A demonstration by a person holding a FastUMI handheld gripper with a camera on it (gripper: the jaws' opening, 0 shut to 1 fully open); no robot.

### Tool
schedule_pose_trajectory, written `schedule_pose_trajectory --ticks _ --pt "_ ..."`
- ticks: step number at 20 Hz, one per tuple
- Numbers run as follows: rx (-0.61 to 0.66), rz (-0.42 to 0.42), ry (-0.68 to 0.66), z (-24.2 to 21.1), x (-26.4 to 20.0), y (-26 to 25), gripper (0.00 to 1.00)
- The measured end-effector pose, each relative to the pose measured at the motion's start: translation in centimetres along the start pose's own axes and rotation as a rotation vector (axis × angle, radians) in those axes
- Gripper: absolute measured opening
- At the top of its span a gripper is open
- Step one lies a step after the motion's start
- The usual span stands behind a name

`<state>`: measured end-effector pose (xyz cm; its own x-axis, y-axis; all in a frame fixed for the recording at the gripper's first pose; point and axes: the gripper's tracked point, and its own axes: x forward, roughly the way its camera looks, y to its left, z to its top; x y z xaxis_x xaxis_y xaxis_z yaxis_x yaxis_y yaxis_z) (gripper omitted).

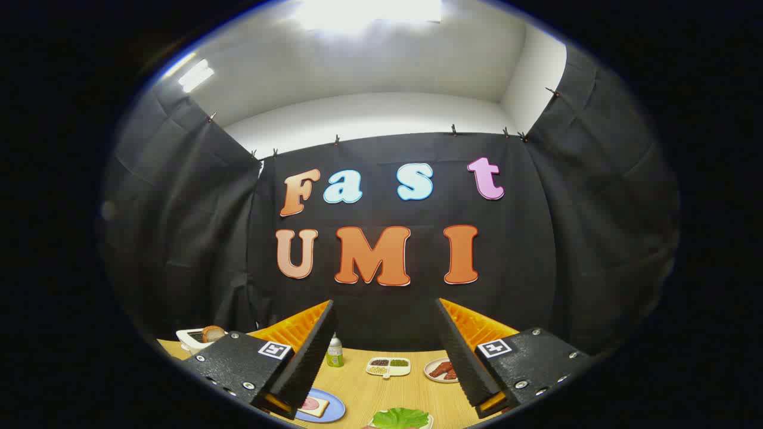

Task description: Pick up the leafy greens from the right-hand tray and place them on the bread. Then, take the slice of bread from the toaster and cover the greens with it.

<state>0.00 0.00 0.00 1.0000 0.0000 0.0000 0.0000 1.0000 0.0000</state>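
My gripper [384, 310] is held high above the table, its two orange-backed fingers [310, 345] spread wide open with nothing between them. Down between them lie the leafy greens [400, 417] on a white tray. A little left of the greens, partly behind the left finger, a blue plate [335, 408] carries a slice of bread [314, 406] with a pink topping. Far off to the left stands the white toaster [189, 339] with a brown slice of bread [212, 333] sticking up out of it.
On the wooden table [381, 393] beyond the fingers are a small bottle with a green label [335, 351], a white divided dish of condiments [388, 366], and a white plate of red sausage pieces [441, 370] beside the right finger.
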Motion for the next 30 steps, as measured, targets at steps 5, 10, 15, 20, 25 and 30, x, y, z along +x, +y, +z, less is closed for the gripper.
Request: schedule_pose_trajectory --ticks 5,10,15,20,25,30 --pt "0.005 0.004 0.006 -0.8 -0.3 -0.5 0.98" --pt "0.014 0.006 0.006 -1.5 -0.9 -1.0 0.98" --pt "0.033 0.014 0.015 -2.6 -1.1 -1.7 0.98" --pt "0.040 0.028 0.011 -3.2 -1.4 -2.3 0.98" --pt "0.001 0.031 -0.014 -2.6 -1.8 -2.2 0.98" --pt "-0.008 0.056 0.004 -3.4 -1.8 -1.2 0.98"
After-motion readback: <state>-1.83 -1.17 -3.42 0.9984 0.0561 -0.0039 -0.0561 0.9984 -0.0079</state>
